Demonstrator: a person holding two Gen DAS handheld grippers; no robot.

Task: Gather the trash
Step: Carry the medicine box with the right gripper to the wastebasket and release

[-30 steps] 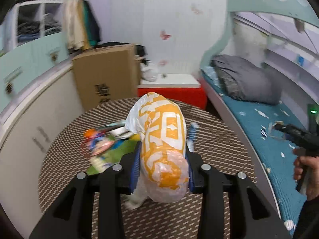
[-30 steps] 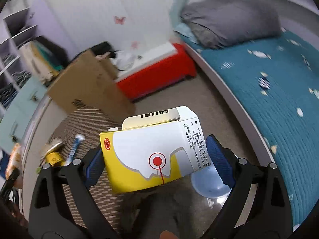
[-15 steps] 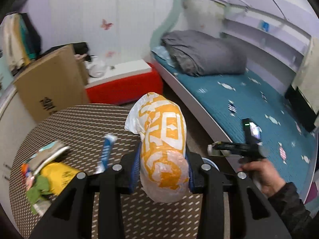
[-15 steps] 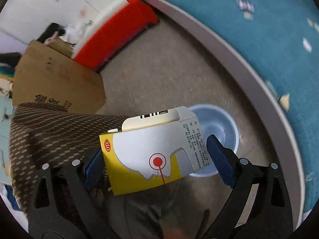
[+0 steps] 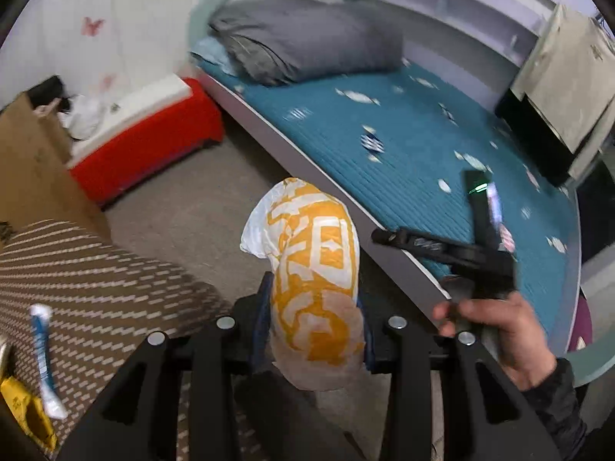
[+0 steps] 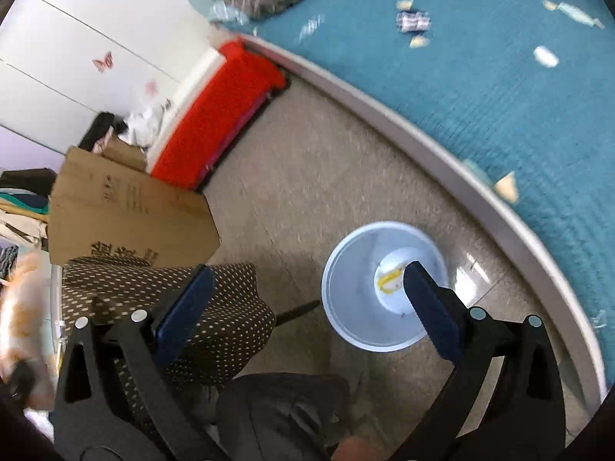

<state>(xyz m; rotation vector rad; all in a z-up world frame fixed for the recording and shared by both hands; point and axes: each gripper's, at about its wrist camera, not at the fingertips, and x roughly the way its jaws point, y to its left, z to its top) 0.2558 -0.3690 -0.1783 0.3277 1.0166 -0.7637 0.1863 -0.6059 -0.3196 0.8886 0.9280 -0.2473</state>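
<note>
My left gripper point(image 5: 313, 317) is shut on a crumpled orange-and-white plastic bag point(image 5: 315, 269) and holds it in the air past the edge of the round patterned table point(image 5: 96, 280). My right gripper point(image 6: 307, 288) is open and empty, above a light blue trash bin point(image 6: 353, 296) on the floor. A bit of yellow and white shows at the bin's bottom point(image 6: 390, 278). The right gripper also shows in the left wrist view point(image 5: 453, 249), held by a hand. A blue-and-white wrapper point(image 5: 44, 353) and a yellow packet point(image 5: 27, 411) lie on the table.
A bed with a teal cover point(image 5: 423, 146) and its grey edge runs along the right. A red box point(image 5: 150, 146) and a cardboard box point(image 6: 127, 215) stand on the floor at the back. A grey pillow point(image 5: 307, 38) lies on the bed.
My right gripper has opened and the yellow-and-white carton has left it over the bin. My left gripper has swung right, off the table, still holding the bag.
</note>
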